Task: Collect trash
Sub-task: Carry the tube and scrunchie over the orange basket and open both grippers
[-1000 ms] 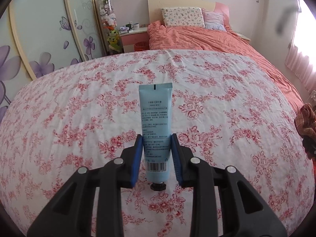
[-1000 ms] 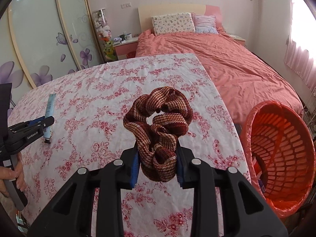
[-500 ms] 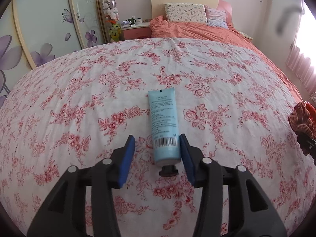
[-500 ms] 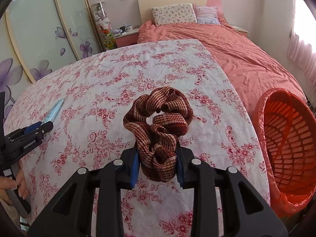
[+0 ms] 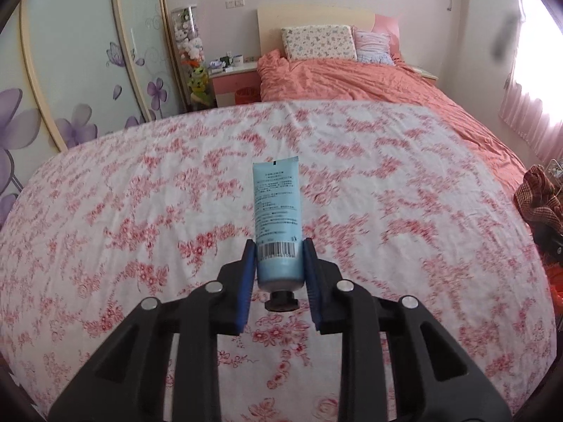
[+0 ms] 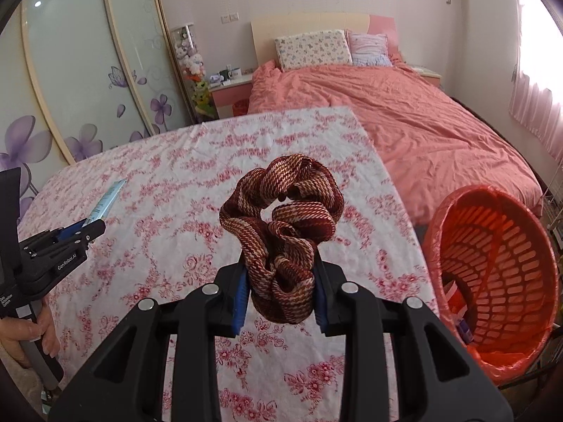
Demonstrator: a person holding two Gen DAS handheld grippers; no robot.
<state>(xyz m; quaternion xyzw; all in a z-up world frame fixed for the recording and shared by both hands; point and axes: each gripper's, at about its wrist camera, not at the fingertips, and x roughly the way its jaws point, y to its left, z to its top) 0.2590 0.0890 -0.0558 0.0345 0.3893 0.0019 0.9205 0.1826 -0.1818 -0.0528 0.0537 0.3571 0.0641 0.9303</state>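
Note:
A light blue tube (image 5: 277,211) with a black cap stands between the blue pads of my left gripper (image 5: 278,250), lifted off the floral tablecloth (image 5: 140,211). The jaws are closing and press on the tube at its barcode end. From the right wrist view the left gripper (image 6: 82,228) and tube (image 6: 105,204) show at the far left, with a hand (image 6: 21,334) on the handle. My right gripper (image 6: 280,274) is shut on a brown-red woven scrunchie (image 6: 281,232), held above the cloth. The scrunchie (image 5: 538,197) also shows at the left view's right edge.
An orange slotted basket (image 6: 492,263) lined with an orange bag stands tilted off the table's right edge, with some items at its bottom. Behind the table lies a bed (image 5: 387,81) with a salmon cover. Floral sliding doors (image 6: 88,88) line the left wall.
Half a second ago the left jaws stood wide around the tube lying on the cloth; now they grip it near the cap and have lifted it. The right gripper rose slightly, scrunchie still held.

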